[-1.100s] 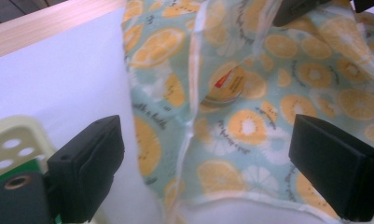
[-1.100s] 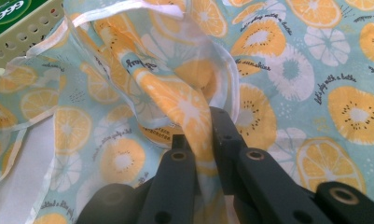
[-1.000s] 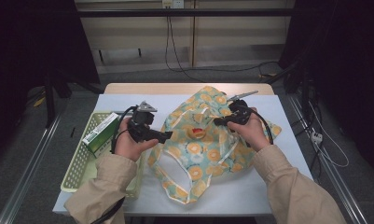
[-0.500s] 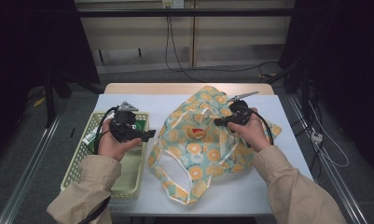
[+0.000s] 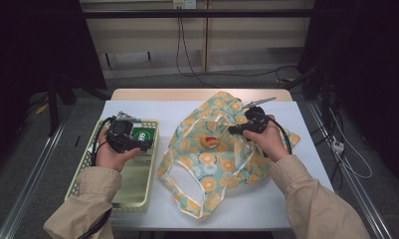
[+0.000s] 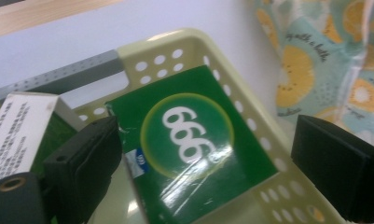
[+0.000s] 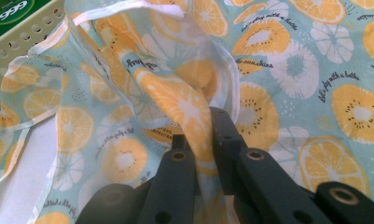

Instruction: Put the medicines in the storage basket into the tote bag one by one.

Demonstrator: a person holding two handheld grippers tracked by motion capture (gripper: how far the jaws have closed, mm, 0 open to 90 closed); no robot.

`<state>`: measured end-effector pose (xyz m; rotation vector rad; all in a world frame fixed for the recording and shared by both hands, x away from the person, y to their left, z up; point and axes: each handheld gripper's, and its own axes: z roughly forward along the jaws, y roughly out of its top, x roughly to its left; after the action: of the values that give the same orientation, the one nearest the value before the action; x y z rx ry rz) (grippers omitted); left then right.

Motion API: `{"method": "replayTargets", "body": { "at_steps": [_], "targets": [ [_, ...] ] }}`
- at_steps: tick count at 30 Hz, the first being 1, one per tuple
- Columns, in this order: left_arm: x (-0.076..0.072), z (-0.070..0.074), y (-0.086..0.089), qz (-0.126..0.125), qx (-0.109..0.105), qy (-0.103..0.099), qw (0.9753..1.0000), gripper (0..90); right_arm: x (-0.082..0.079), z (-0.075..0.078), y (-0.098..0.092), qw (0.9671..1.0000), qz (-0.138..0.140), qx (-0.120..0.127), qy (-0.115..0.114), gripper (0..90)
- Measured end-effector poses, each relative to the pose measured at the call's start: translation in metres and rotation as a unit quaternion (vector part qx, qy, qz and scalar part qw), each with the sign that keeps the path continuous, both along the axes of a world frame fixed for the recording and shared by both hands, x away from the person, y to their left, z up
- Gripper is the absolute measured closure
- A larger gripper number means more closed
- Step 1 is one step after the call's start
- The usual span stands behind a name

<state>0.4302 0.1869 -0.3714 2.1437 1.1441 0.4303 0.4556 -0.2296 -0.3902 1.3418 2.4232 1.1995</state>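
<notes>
A fabric bag point(image 5: 222, 167) printed with orange slices lies on the white table. My right gripper point(image 5: 234, 130) holds its upper edge; in the right gripper view the gripper point(image 7: 198, 126) is shut on a fold of the bag point(image 7: 287, 70) at its mouth. A small reddish item point(image 5: 210, 142) shows in the bag's opening. My left gripper point(image 5: 137, 144) hovers over the pale yellow basket point(image 5: 87, 164) at the left. Seen from the left gripper view, this gripper point(image 6: 205, 135) is open, jaws on either side of a green box point(image 6: 189, 144) marked 666.
A white printed box point(image 6: 17, 126) stands beside the green box in the basket point(image 6: 194, 46). The bag's handles point(image 5: 187, 199) trail toward the table's front edge. Cables point(image 5: 346, 154) hang off the table's right side.
My left gripper has moved left from the bag's edge to above the basket and the green box. The right gripper has kept its hold on the bag.
</notes>
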Motion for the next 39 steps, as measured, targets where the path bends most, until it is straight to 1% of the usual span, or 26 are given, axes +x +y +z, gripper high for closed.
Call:
{"method": "replayTargets", "body": {
  "at_steps": [2,5,8,10,12,13,15,17,18,20,21,23,24,25,27,29,30,31,32,33,34,35,36,37,38,39],
  "targets": [
    [0.001,-0.002,0.001,0.004,-0.002,0.001,1.0,8.4,0.0,0.0,0.0,1.0,0.0,0.0,-0.001,87.4],
    [0.001,-0.004,0.0,0.004,0.007,0.003,1.0,8.4,0.0,0.0,0.0,1.0,0.0,0.001,-0.001,87.4],
    [0.001,-0.007,-0.001,0.004,0.003,0.009,0.9999,8.0,0.0,0.0,0.0,1.0,0.001,0.001,0.0,87.4],
    [0.002,-0.009,-0.001,0.001,0.007,0.011,0.9999,7.8,0.0,0.0,0.0,1.0,0.001,0.002,0.0,87.4],
    [0.002,-0.01,-0.002,0.002,0.0,0.015,0.9999,7.1,0.0,0.0,0.0,1.0,0.001,0.002,-0.001,87.4],
    [0.003,-0.011,-0.003,0.003,0.001,0.015,0.9999,7.2,0.0,0.0,0.0,1.0,0.001,0.002,-0.001,87.4],
    [0.003,-0.013,-0.004,0.0,0.013,0.012,0.9998,5.9,0.0,0.0,-0.001,1.0,0.001,0.002,-0.001,87.3],
    [0.003,-0.012,-0.004,0.001,0.013,0.012,0.9998,6.0,0.0,0.0,-0.001,1.0,0.001,0.002,-0.001,87.4],
    [0.003,-0.013,-0.004,0.006,0.012,0.011,0.9999,6.5,0.0,0.0,-0.001,1.0,0.001,0.003,-0.001,87.3],
    [0.003,-0.013,-0.002,0.007,0.007,0.011,0.9999,6.5,0.0,0.001,-0.001,1.0,0.0,0.002,-0.001,87.3],
    [0.003,-0.013,-0.001,0.008,0.009,0.014,0.9998,6.5,0.0,0.001,-0.002,1.0,0.0,0.002,-0.001,87.3],
    [0.003,-0.012,0.001,0.019,0.022,0.018,0.9994,6.8,-0.001,0.001,-0.002,1.0,0.0,0.002,-0.001,87.3],
    [0.003,-0.013,0.003,0.022,0.022,0.019,0.9993,6.8,-0.001,0.001,-0.002,1.0,0.001,0.002,-0.001,87.3],
    [0.003,-0.013,0.005,0.029,0.019,0.023,0.9991,6.7,-0.001,0.001,-0.002,1.0,0.001,0.001,-0.002,87.2],
    [0.003,-0.014,0.009,0.032,0.013,0.026,0.9991,6.9,-0.001,0.001,-0.001,1.0,0.002,-0.001,-0.002,87.1],
    [0.003,-0.015,0.01,0.038,0.011,0.029,0.9988,7.0,-0.001,0.001,-0.001,1.0,0.002,0.0,-0.003,87.2],
    [0.004,-0.017,0.009,0.039,0.012,0.027,0.9988,6.6,-0.001,0.001,-0.001,1.0,0.001,0.0,-0.002,87.2],
    [0.004,-0.018,0.007,0.036,0.013,0.029,0.9989,6.7,0.0,0.001,-0.001,1.0,0.001,0.0,-0.003,87.1],
    [0.005,-0.019,0.004,0.033,0.02,0.026,0.9989,6.9,0.0,0.0,-0.001,1.0,0.001,0.001,-0.003,87.2],
    [0.006,-0.021,0.002,0.032,0.021,0.025,0.9989,5.5,0.0,0.0,0.0,1.0,0.002,0.001,-0.002,87.2],
    [0.008,-0.023,0.001,0.031,0.017,0.027,0.999,4.2,0.0,0.0,0.0,1.0,0.002,0.001,-0.001,87.2],
    [0.009,-0.025,0.001,0.032,0.016,0.032,0.9988,4.6,0.0,-0.001,0.001,1.0,0.003,0.0,0.0,87.1],
    [0.01,-0.027,0.001,0.032,0.018,0.033,0.9988,6.0,0.0,-0.001,0.001,1.0,0.003,0.0,0.0,87.1],
    [0.011,-0.029,0.0,0.035,0.014,0.039,0.9985,6.1,0.0,-0.001,0.001,1.0,0.003,0.0,-0.001,87.2],
    [0.012,-0.03,0.0,0.033,0.022,0.04,0.9984,6.5,0.0,-0.001,0.001,1.0,0.003,0.0,0.0,87.1],
    [0.012,-0.032,-0.001,0.036,0.023,0.039,0.9983,7.9,0.0,-0.001,0.001,1.0,0.004,0.001,-0.001,87.1]
  ]
}}
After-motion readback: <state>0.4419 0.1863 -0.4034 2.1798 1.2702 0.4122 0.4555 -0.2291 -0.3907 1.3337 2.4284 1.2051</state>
